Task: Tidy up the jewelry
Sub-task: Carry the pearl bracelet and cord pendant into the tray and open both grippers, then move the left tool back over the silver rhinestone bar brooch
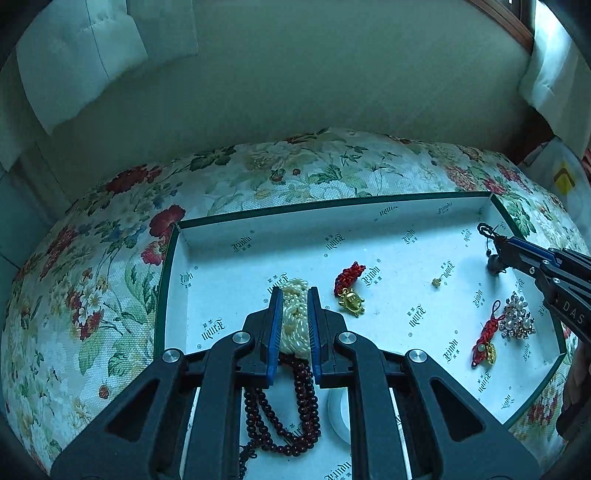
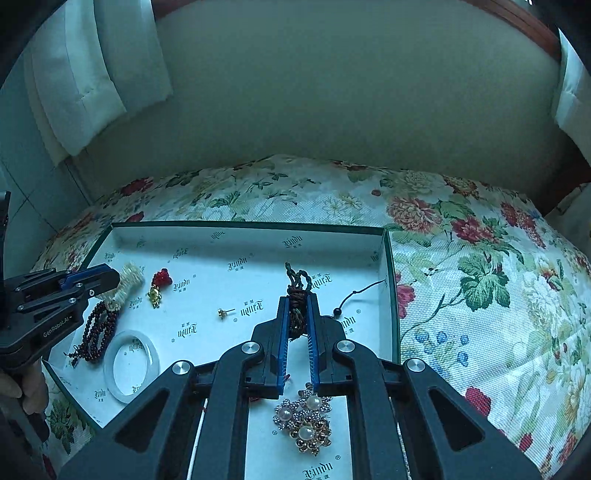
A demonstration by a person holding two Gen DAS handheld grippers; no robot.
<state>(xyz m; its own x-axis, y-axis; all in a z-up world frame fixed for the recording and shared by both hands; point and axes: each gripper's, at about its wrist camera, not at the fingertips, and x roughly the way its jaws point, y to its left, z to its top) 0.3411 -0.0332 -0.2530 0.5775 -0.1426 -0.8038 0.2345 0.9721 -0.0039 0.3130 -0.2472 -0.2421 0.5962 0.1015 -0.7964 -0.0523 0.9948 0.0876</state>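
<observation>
Floral cushion [image 1: 266, 173], cream ground with red blooms and green leaves. Plain pale upholstered backrest [image 1: 314, 81] behind it. White quilted fabric [image 1: 81, 55] hanging upper left; wooden frame edge [image 2: 532, 26] upper right.

A floral cushion [image 1: 258, 173] w/ red & green blooms covers the seat, backed by plain beige upholstery [image 1: 314, 74]. White cloth [image 2: 92, 74] hangs at upper left; wood trim [image 2: 524, 22] curves upper right. Light is dim, bluish.
</observation>
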